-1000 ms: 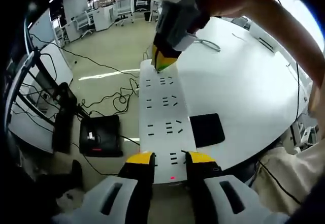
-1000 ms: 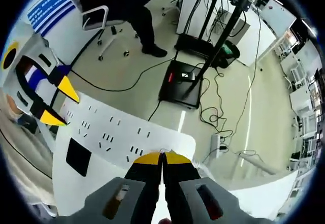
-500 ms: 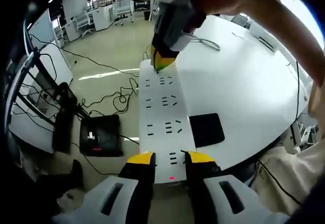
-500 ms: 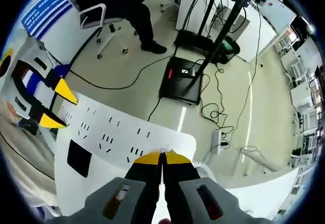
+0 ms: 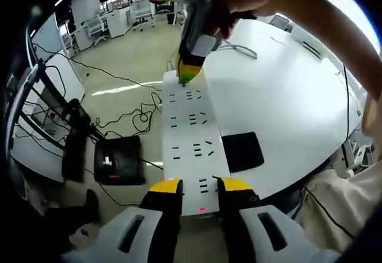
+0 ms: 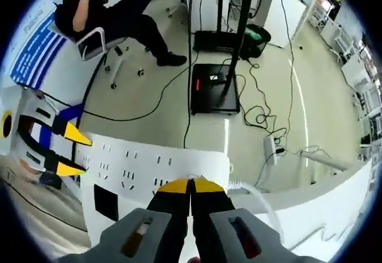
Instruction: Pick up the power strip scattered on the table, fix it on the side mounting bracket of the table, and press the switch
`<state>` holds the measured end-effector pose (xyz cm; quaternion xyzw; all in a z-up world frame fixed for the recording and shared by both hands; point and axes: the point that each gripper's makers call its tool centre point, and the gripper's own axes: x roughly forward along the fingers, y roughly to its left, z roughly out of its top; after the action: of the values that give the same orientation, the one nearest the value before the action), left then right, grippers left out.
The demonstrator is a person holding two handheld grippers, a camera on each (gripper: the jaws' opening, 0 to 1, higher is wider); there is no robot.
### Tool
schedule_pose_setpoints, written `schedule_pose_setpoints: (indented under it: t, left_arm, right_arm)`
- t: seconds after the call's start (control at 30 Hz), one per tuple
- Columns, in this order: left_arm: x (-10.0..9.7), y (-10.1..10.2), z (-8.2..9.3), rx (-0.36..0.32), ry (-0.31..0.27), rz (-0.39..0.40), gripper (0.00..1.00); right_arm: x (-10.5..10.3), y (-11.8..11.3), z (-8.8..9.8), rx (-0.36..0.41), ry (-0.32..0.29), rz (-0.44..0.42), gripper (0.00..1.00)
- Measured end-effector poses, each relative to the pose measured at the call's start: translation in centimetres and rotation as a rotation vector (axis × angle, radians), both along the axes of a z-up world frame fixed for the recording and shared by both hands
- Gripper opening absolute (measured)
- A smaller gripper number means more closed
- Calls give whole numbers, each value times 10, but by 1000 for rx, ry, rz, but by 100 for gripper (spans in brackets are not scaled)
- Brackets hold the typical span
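A long white power strip (image 5: 192, 138) lies along the edge of the white table (image 5: 286, 96), with a red light (image 5: 202, 208) lit at its near end. My left gripper (image 5: 200, 186) is shut on that near end, one jaw on each long side. My right gripper (image 5: 187, 73) comes in from the top, shut, with its yellow tips touching the strip's far end. In the right gripper view the shut right gripper (image 6: 191, 184) rests on the power strip (image 6: 143, 160). The left gripper (image 6: 71, 151) clamps the other end at the left. A white cable (image 6: 258, 196) leaves the strip beside the tips.
A black pad (image 5: 243, 151) lies on the table next to the strip. On the floor below are a black box (image 5: 117, 158), loose cables (image 5: 140, 117) and a black stand (image 6: 218, 36). A person (image 6: 113, 18) sits on a chair beyond. A sleeve (image 5: 310, 18) crosses the top right.
The right gripper has tilted and shifted slightly at the strip's far end, so its view now looks further across the floor. The left gripper and the strip have not moved.
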<state>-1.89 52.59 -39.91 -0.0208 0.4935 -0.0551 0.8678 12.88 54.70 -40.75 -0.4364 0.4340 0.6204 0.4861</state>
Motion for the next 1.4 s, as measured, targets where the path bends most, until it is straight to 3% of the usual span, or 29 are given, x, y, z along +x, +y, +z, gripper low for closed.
schedule_pose_setpoints:
  t: [0.1,0.2,0.3,0.67,0.87,1.1,1.33,1.4]
  left_arm:
    - [1,0,-1,2,8,-2,29]
    - [0,0,-1,0,2,0,29]
    - [0,-1,-2,1,2,-3,29]
    - [-1,-2,-2,1,-5,1,29]
    - [0,-1,-2,-3,-7,5,29]
    - [-6,-13,1,-12,-15,14,29]
    - [-11,-26,4,-16,-33,8,29]
    - [-8,-20,4,-17,-38,8,29]
  right_arm:
    - [1,-3,-3,-32,30,-72,0]
    - [18,16,-5,-29,20,-56,0]
    - [18,16,-4,-22,18,-39,0]
    - [-5,3,2,16,28,-29,0]
    - [-10,2,13,64,28,-28,0]
    - [-9,-1,24,139,-2,-1,1]
    - [-22,-18,35,237,4,13,3]
    - [-23,-20,40,264,4,7,3]
